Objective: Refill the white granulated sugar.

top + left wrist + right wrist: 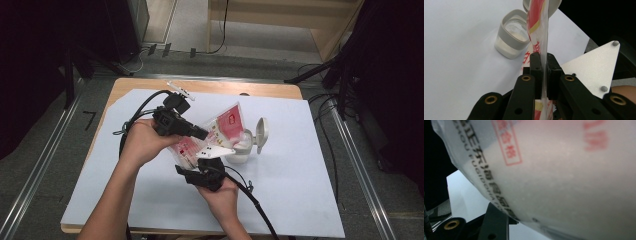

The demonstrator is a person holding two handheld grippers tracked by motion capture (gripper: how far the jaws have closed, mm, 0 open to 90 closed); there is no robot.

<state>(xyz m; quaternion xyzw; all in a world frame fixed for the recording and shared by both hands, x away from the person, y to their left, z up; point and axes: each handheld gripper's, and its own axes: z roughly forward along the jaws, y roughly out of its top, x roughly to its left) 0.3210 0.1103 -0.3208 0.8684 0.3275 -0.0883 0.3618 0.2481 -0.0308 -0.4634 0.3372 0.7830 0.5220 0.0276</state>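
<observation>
So there's a clear plastic bag (pixel 220 131) with red and pink print, full of white powder or grains, held up over the middle of the white sheet (pixel 300 190) that covers the table. Its top corner points toward 1 o'clock, right over a small jar (pixel 243 146) with a grey collar and a flip lid (pixel 261 134) standing open on its 3 o'clock side. The jar already has white stuff inside.

The left gripper (pixel 200 133) comes in from 9 o'clock and its jaws are clamped flat on the bag; in the left gripper view (pixel 543 67) you can see the film pinched edge-on between the two black jaws, with the jar (pixel 514 37) past it toward 11 o'clock.

The right gripper (pixel 202 167) sits under the bag at about 6 o'clock, held by the person's right hand (pixel 222 197). Can't tell if it's actually gripping. In its own view the bag (pixel 564 175) bulges right up against the lens, blurry red and black lettering on it, with part of a black jaw at the bottom.
</observation>
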